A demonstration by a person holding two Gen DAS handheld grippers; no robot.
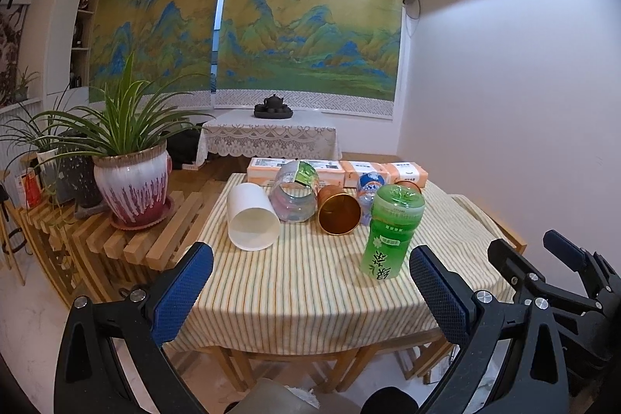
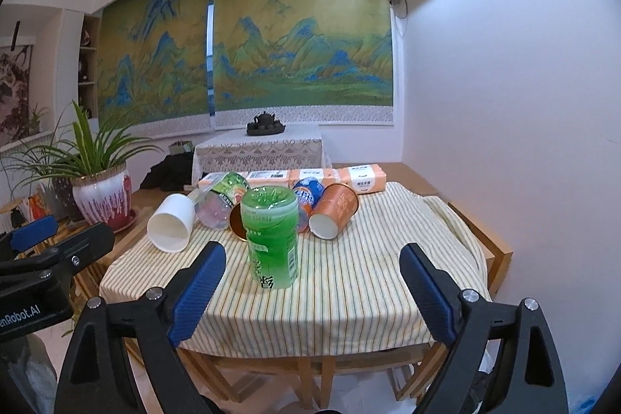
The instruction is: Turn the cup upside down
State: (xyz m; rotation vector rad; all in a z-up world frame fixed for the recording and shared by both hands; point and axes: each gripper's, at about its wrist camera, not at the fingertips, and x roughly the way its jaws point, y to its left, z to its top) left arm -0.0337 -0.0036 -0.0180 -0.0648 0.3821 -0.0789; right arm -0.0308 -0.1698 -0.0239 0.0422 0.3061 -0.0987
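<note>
A green cut-bottle cup [image 1: 390, 233] [image 2: 271, 239] stands upside down near the middle of the striped tablecloth [image 1: 295, 282] [image 2: 349, 278]. Behind it lie on their sides a white paper cup [image 1: 252, 218] [image 2: 172, 222], a clear cut bottle [image 1: 295, 194] [image 2: 217, 202], a gold-lined orange cup [image 1: 337, 212] [image 2: 235, 220], a blue Fanta cut bottle [image 1: 368, 193] [image 2: 306, 200] and an orange paper cup [image 2: 334, 210]. My left gripper [image 1: 310, 282] and right gripper [image 2: 312, 282] are open and empty, hovering over the table's near edge.
Tissue packs [image 1: 337, 171] [image 2: 337, 177] line the table's far edge. A potted plant [image 1: 132, 181] [image 2: 103, 198] stands on a slatted wooden bench [image 1: 116, 239] at the left. A white wall is close on the right. A lace-covered table with a tea set [image 1: 271, 107] stands behind.
</note>
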